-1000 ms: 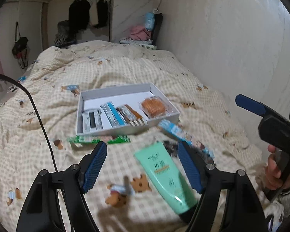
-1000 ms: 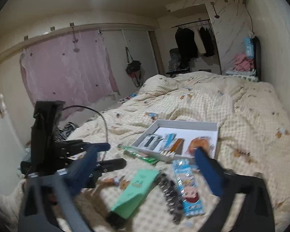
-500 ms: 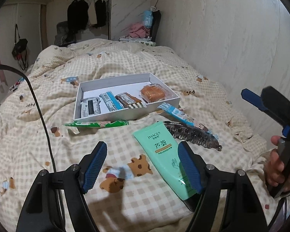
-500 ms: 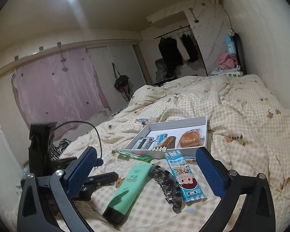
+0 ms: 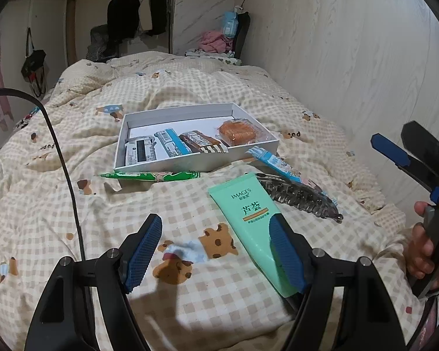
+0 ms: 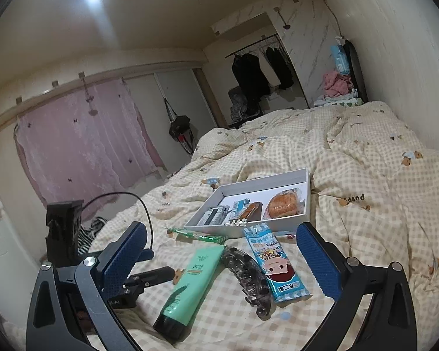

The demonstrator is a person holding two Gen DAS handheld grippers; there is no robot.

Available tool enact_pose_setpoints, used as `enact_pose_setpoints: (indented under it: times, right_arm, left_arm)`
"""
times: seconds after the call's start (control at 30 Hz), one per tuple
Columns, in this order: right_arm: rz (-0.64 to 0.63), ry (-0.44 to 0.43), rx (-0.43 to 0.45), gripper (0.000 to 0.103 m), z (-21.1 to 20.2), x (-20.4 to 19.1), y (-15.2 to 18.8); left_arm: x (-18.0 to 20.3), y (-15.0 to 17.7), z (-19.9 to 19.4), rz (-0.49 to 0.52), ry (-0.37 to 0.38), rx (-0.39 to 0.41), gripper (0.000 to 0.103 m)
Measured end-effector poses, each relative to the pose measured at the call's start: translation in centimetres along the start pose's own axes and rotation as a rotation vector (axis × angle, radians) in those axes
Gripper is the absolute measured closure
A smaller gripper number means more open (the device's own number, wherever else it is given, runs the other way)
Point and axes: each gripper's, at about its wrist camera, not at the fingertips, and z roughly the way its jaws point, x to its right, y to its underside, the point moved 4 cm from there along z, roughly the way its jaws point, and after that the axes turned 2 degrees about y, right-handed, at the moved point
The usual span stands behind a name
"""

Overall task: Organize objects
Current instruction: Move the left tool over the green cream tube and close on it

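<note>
Both grippers have dropped lower toward the bed (image 5: 58,204) since a second ago, and the blurred earlier view has settled so the loose items now read sharply. Four things lie outside the white box (image 5: 196,111): a green tube (image 5: 245,210), a dark hair clip (image 5: 295,196), a blue snack packet (image 6: 273,263) and a green stick packet (image 5: 152,175) just beside the box's near wall. Inside the box sit several wrapped snacks and an orange cake.

To do this step well, I would pick one item at a time, probably the tube nearest the left gripper (image 5: 216,251), straddle its narrow width, and close squarely so it does not slide on the soft quilt.

Left fingers (image 5: 143,251) stand spread, holding nothing, one finger overlapping the tube's lower part in view. The right gripper (image 6: 228,263) is likewise spread wide and empty, hovering above the clip and blue packet
</note>
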Motion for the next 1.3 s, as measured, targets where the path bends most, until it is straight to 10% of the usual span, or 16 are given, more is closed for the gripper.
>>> enact_pose_setpoints:
  times: [0.67, 0.97, 1.13, 1.3]
  right_arm:
    - [-0.046, 0.036, -0.006, 0.0, 0.0, -0.4, 0.3]
    - [-0.024, 0.03, -0.006, 0.0, 0.0, 0.3, 0.2]
    - [-0.021, 0.043, -0.017, 0.0, 0.3, 0.4, 0.3]
    - [-0.02, 0.043, -0.017, 0.0, 0.1, 0.5, 0.4]
  left_arm:
    - [-1.6, 0.6, 0.6, -0.097, 0.076, -0.029, 0.024]
    - [-1.9, -0.1, -0.3, -0.169, 0.273, -0.04, 0.024]
    - [-1.4, -2.0, -0.6, -0.156, 0.189, -0.145, 0.024]
    - [-0.6, -3.0, 1.8, -0.265, 0.336, -0.397, 0.025]
